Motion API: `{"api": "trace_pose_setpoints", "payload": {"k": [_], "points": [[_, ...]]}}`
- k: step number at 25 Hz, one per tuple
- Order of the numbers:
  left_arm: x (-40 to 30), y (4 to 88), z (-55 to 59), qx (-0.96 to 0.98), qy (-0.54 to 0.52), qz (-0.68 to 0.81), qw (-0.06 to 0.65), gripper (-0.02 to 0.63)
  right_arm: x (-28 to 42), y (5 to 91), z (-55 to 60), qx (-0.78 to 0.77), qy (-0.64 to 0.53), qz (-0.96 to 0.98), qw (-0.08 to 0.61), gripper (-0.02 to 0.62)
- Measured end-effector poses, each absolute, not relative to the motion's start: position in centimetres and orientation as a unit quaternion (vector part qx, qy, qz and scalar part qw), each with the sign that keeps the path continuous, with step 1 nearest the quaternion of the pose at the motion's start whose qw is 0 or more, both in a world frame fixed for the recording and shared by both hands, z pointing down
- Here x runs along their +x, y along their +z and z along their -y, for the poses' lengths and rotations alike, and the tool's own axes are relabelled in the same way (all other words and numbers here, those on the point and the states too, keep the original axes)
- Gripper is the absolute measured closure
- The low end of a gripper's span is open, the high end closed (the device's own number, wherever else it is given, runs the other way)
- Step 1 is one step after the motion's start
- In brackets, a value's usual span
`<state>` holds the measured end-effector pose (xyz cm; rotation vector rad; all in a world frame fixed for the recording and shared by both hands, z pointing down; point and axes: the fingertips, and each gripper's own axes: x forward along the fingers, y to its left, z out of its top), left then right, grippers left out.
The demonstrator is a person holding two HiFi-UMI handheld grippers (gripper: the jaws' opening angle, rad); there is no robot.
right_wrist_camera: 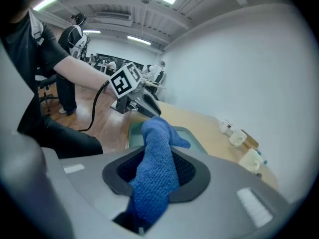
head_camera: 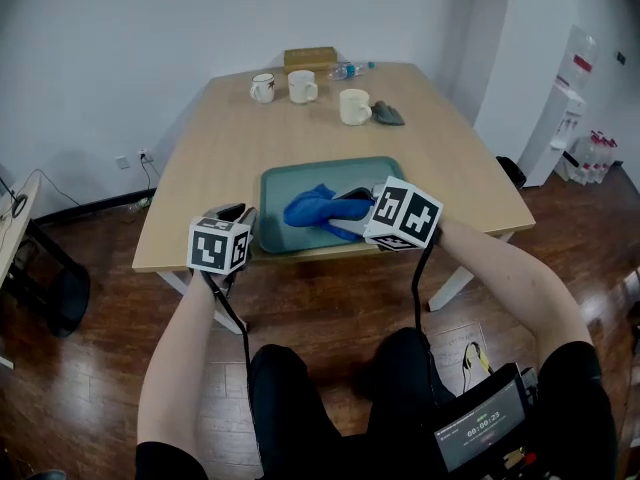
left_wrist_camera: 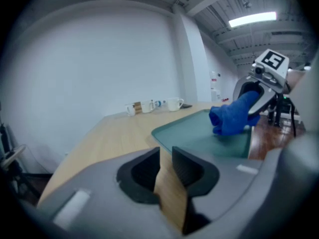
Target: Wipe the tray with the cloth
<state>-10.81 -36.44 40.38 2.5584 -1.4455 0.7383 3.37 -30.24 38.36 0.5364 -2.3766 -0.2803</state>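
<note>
A teal tray [head_camera: 300,180] lies on the wooden table [head_camera: 220,138] near its front edge. A blue cloth [head_camera: 312,208] rests bunched on the tray's front middle, and my right gripper [head_camera: 342,214] is shut on it. In the right gripper view the cloth [right_wrist_camera: 157,168] fills the gap between the jaws and hangs over the tray [right_wrist_camera: 134,133]. My left gripper [head_camera: 240,218] sits at the tray's front left corner, by the table edge. Its jaws [left_wrist_camera: 166,156] stand slightly apart, and only bare table shows between them. The left gripper view has the tray [left_wrist_camera: 199,133] and cloth [left_wrist_camera: 232,116] to the right.
At the table's far end stand three cups [head_camera: 262,88] [head_camera: 302,86] [head_camera: 354,106], a dark rag [head_camera: 388,114], a water bottle [head_camera: 350,69] and a cardboard box [head_camera: 309,59]. A water dispenser [head_camera: 565,108] stands at the right wall. My legs are below the table's front edge.
</note>
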Motion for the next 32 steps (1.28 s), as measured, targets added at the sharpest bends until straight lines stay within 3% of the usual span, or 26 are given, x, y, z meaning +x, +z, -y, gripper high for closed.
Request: {"api": "trace_pose_setpoints", "payload": {"k": [5, 10, 14, 21, 26, 30, 32], "points": [[-13.6, 39.2, 32.9, 0.829, 0.231, 0.509, -0.003, 0.528, 10.6, 35.8, 30.5, 0.297, -0.033, 0.918, 0.261, 0.482], [-13.3, 38.0, 27.5, 0.843, 0.174, 0.509, -0.006, 0.559, 23.2, 33.8, 34.1, 0.514, 0.055, 0.84, 0.164, 0.482], [-12.2, 37.5, 24.3, 0.844, 0.126, 0.522, -0.007, 0.575, 31.3, 37.5, 35.5, 0.628, 0.138, 0.747, 0.168, 0.481], [-10.5, 35.9, 22.2, 0.847, 0.074, 0.526, 0.001, 0.584, 33.2, 42.5, 36.5, 0.641, 0.181, 0.716, 0.209, 0.441], [-10.9, 36.5, 21.8, 0.846, 0.068, 0.528, 0.014, 0.584, 33.0, 40.7, 35.9, 0.648, 0.135, 0.725, 0.192, 0.321], [-11.5, 36.2, 20.8, 0.843, 0.055, 0.535, 0.019, 0.589, 33.5, 35.6, 32.6, 0.672, 0.076, 0.729, 0.111, 0.331], [-11.5, 35.7, 19.9, 0.842, 0.046, 0.537, 0.015, 0.592, 32.9, 32.6, 29.2, 0.674, 0.05, 0.735, 0.045, 0.398]]}}
